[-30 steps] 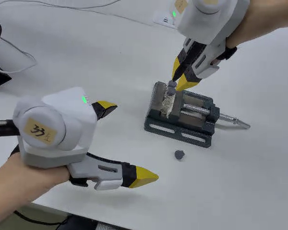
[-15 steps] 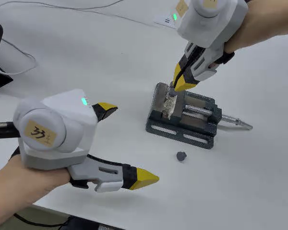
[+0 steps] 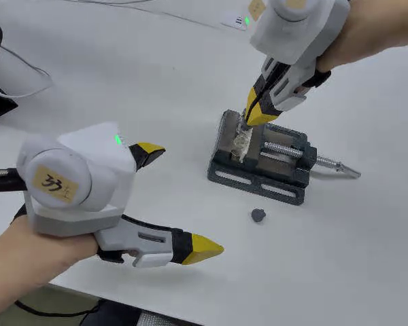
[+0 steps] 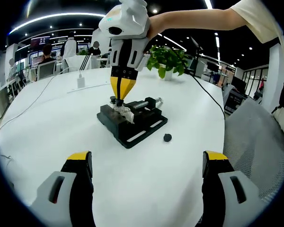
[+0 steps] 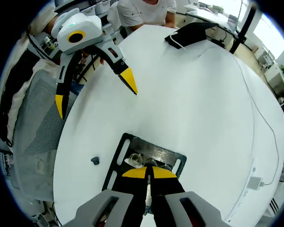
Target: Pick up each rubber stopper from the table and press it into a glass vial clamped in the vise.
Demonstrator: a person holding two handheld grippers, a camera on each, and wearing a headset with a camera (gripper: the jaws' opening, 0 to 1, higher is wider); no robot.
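1. The step in hand is judged to be the pressing of a stopper into the clear glass vial [image 3: 241, 142]. The vial is clamped upright in the dark grey metal vise [image 3: 257, 182], which stands on the white bench [image 3: 122, 81].
2. The right gripper [image 3: 256, 119] is held steeply over the mouth of the vial, and its yellow-tipped jaws are closed together. In the right gripper view the two tips are seen touching each other just above the vial [image 5: 134, 160].
3. The stopper under these tips is hidden by them, so it cannot be told how deep it is seated.
4. One small dark grey rubber stopper [image 3: 258, 215] is lying loose on the bench, near the front of the vise but not touching it.
5. The left gripper [image 3: 183, 199] is held at the near side of the bench, well apart from the vise. Its jaws are spread wide and nothing is held between them.
6. For the next move a straight push down along the axis of the vial is probably needed, because a sideways force could tilt or crack the glass.
7. After that, the right gripper should be lifted clear so that the seating can be checked, and the loose stopper should be picked up from the bench.
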